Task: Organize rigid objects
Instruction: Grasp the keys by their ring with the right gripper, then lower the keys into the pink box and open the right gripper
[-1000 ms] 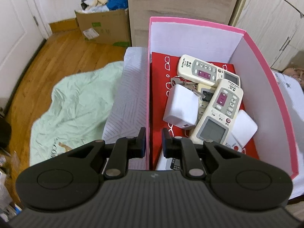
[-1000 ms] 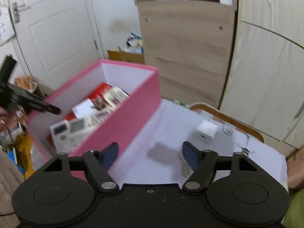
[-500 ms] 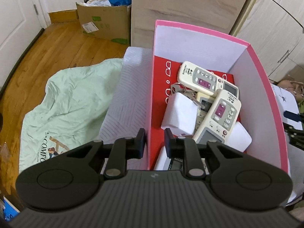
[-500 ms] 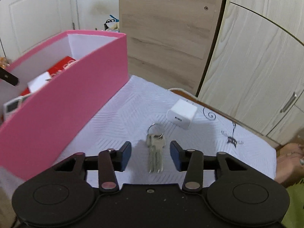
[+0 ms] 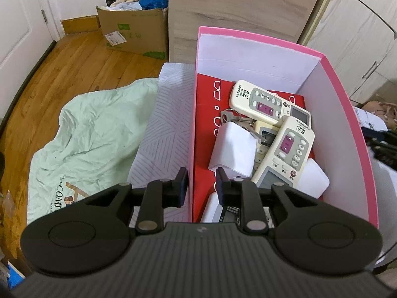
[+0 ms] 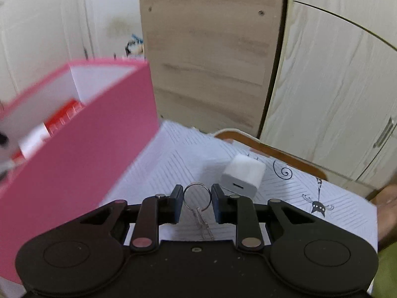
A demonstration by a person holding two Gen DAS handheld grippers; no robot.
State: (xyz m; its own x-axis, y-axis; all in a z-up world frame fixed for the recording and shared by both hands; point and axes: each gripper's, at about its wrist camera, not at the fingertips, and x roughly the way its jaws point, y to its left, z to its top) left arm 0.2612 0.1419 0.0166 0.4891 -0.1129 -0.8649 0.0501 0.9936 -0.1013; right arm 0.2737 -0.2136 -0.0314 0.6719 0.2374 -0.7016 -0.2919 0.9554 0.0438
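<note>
An open pink box (image 5: 345,134) holds two cream remotes (image 5: 263,103) (image 5: 287,154), a white charger (image 5: 233,149) and a bunch of keys (image 5: 232,116) on a red lining. My left gripper (image 5: 201,186) straddles the box's near left wall, the wall close to the left finger, with a gap on the right side. In the right wrist view the box (image 6: 74,161) stands at the left. A set of keys (image 6: 204,223) lies on the table cover. My right gripper (image 6: 197,196) is closing, and the key ring fills the gap from pad to pad. A white charger cube (image 6: 244,173) sits just beyond the right finger.
The table has a white patterned cover (image 6: 173,154). A wooden cabinet (image 6: 211,49) and pale wardrobe doors (image 6: 335,87) stand behind it. On the wood floor lie a mint green cloth (image 5: 86,129) and a cardboard box (image 5: 134,32). A person's hand (image 6: 387,206) shows at the right edge.
My right gripper has dropped towards the table and its jaws have narrowed from wide apart to the width of the key ring. The left gripper stays at the box wall.
</note>
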